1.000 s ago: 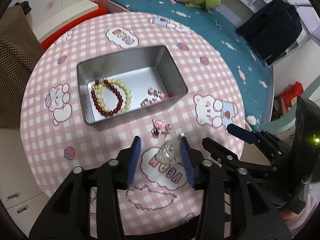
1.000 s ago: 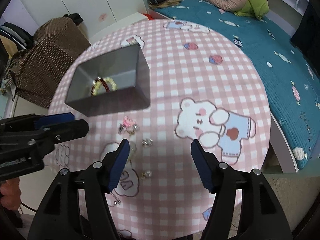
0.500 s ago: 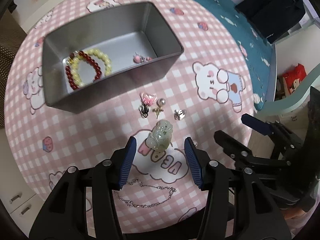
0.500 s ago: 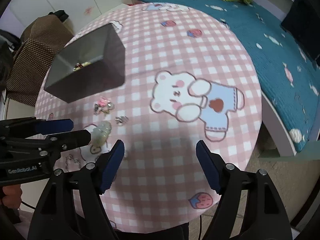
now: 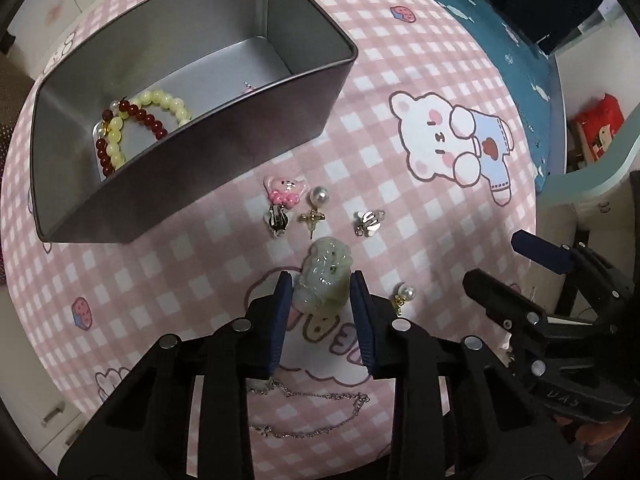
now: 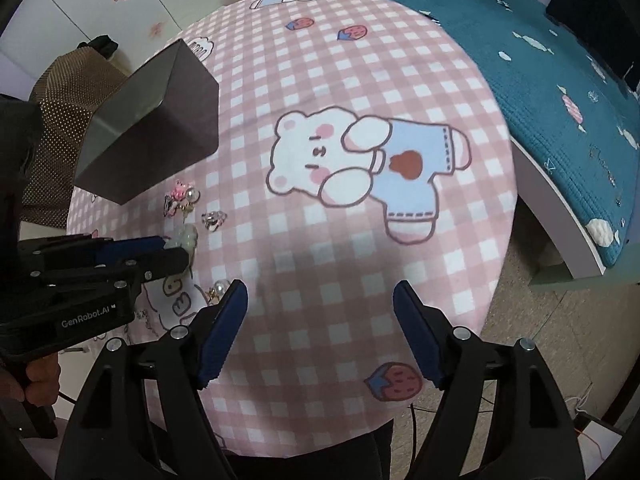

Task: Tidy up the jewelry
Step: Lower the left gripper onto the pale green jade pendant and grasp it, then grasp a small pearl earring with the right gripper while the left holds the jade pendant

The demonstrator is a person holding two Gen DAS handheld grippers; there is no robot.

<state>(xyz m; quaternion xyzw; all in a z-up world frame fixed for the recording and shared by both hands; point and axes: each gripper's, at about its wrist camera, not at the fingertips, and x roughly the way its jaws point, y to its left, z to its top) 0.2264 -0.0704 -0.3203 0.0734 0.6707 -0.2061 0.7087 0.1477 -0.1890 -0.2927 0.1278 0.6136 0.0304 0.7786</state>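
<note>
A pale green jade pendant [image 5: 323, 280] lies on the pink checked tablecloth between the pads of my left gripper [image 5: 322, 292], which are closed against its sides. A grey metal tin [image 5: 188, 160] behind it holds a red and a yellow bead bracelet [image 5: 136, 120]. A pink charm [image 5: 285, 191], a pearl earring [image 5: 316, 206], a silver clip [image 5: 370, 220], another pearl earring [image 5: 404, 295] and a silver chain [image 5: 312, 412] lie on the cloth. My right gripper [image 6: 320, 328] is open and empty over the cloth, right of the left gripper [image 6: 132, 250].
The round table's edge [image 6: 508, 240] drops off to the right, next to a bed with a teal cover [image 6: 560, 60]. A brown dotted cloth [image 6: 64, 92] hangs to the left of the table. The right gripper's fingers [image 5: 540, 256] show at the right in the left wrist view.
My left gripper has moved down and forward and closed around the jade pendant. The right gripper has drawn back toward the table's near edge and stayed open.
</note>
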